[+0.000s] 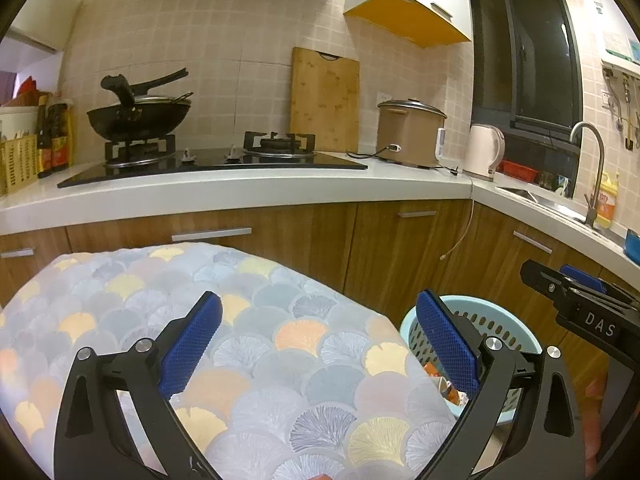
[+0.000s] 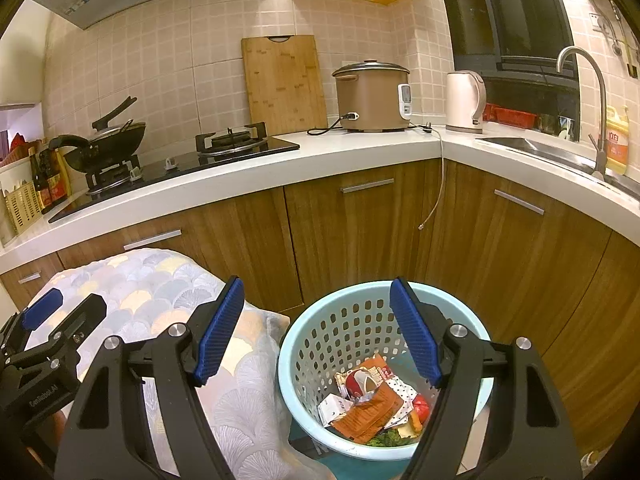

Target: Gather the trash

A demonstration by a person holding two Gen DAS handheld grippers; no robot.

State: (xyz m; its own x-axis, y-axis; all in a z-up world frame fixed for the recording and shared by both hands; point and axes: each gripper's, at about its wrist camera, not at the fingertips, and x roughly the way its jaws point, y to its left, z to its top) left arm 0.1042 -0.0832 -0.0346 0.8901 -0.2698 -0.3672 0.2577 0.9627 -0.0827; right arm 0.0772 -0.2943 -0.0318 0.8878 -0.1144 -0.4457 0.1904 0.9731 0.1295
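A pale blue perforated basket [image 2: 320,344] stands on the floor by the wooden cabinets, with wrappers and scraps of trash [image 2: 372,404] piled in its bottom. My right gripper [image 2: 316,332] hangs open above the basket's near rim, nothing between its blue pads. My left gripper [image 1: 318,344] is open too, over a table covered by a cloth with a fan pattern [image 1: 248,320], and holds nothing. The basket [image 1: 500,328] peeks out behind the left gripper's right finger, and the right gripper's body [image 1: 592,312] shows at the right edge.
A white L-shaped counter [image 2: 360,152] carries a gas hob with a wok [image 2: 108,144], a cutting board [image 2: 284,80], a rice cooker [image 2: 372,96], a kettle [image 2: 464,100] and a sink with tap [image 2: 584,100]. A loose cable [image 2: 440,184] dangles over the cabinet doors.
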